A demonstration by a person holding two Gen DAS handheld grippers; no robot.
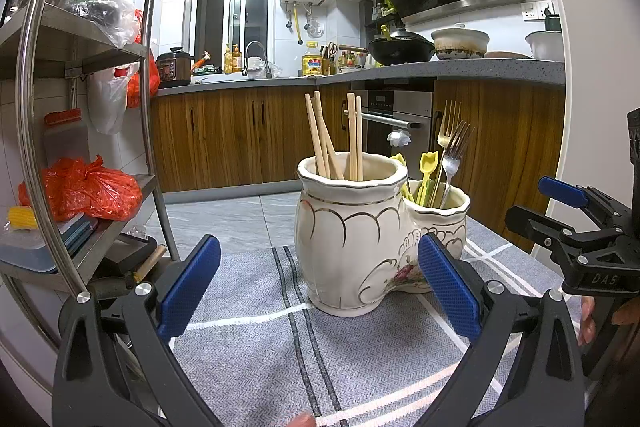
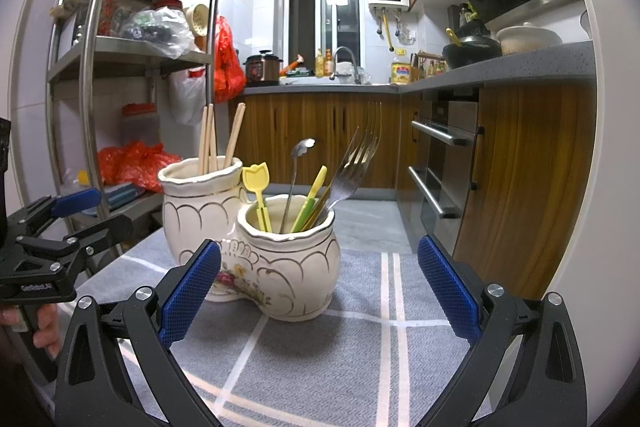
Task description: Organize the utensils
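Note:
A cream ceramic holder with two joined pots stands on a grey cloth; it also shows in the right wrist view. The taller pot holds several wooden chopsticks. The shorter pot holds metal forks, a metal spoon and yellow and green plastic picks. My left gripper is open and empty just in front of the holder. My right gripper is open and empty, a little back from the shorter pot. Each gripper also shows in the other's view, the right gripper and the left gripper.
A steel rack with bags and boxes stands at the left. Wood-fronted cabinets, an oven and a worktop with pots run along the back and right. The cloth extends toward me.

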